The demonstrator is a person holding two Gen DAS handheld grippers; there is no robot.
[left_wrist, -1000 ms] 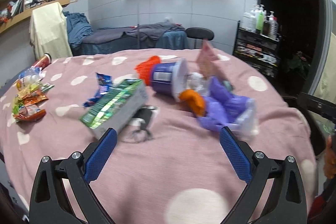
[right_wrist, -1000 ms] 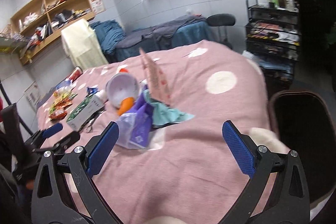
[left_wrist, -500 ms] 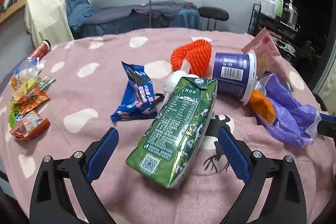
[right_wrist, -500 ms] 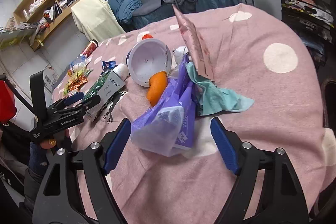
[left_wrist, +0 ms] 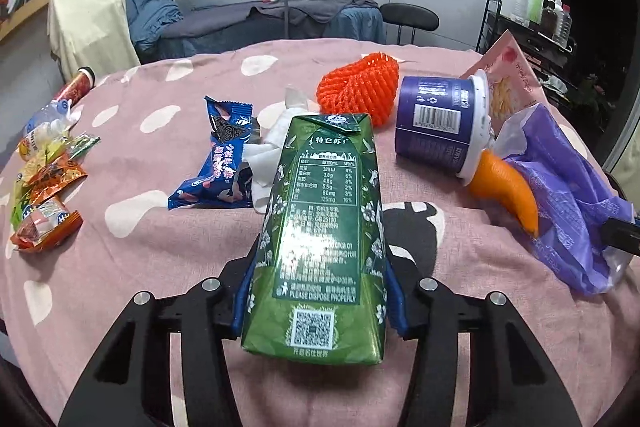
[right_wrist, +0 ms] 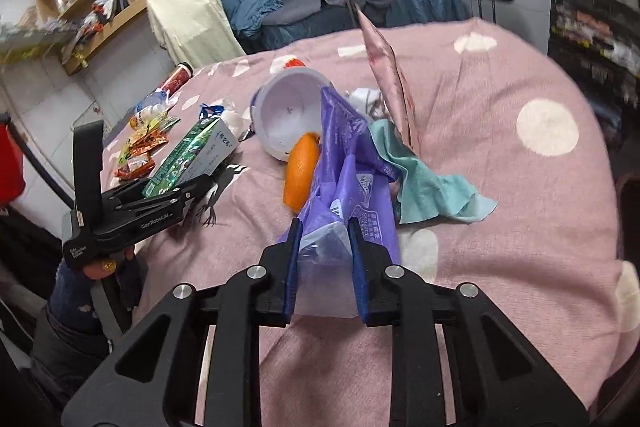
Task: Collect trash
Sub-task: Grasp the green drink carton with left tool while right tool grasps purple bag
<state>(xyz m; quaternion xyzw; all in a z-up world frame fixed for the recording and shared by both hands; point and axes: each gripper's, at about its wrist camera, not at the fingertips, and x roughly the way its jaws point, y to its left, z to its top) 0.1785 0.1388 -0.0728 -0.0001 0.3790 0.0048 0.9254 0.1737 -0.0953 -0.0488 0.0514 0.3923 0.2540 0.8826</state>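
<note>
A: What is the left gripper (left_wrist: 318, 297) on?

B: The green carton (left_wrist: 320, 235). It lies on the pink spotted surface (left_wrist: 140, 251) with its near end between the 2 blue pads, and the jaws are closing on its sides. The pads are mostly hidden behind the carton, so only slivers of blue show at each edge.

A: And the right gripper (right_wrist: 326, 267)?

B: Its jaws are closing too, with the near end of the purple plastic bag (right_wrist: 352, 163) between them, the pads already against the film. The rest of the bag trails away toward the tipped purple cup (right_wrist: 286, 115).

A: What else is in the pile?

B: An orange piece (right_wrist: 300, 171) at the cup's mouth, partly under the bag; I cannot tell what it is. A teal cloth (right_wrist: 428, 183) lies beside the bag, a pink packet (right_wrist: 386, 75) stands on edge behind it. From the left view, an orange net (left_wrist: 360, 87), a blue wrapper (left_wrist: 220, 163) and white tissue (left_wrist: 264, 151), half covered by the carton.

A: And off to the side?

B: Small snack packets (left_wrist: 44, 195) near the surface's edge, cut off by the frame. In the right view a hand (right_wrist: 102, 265) shows only fingertips under the left gripper.
</note>
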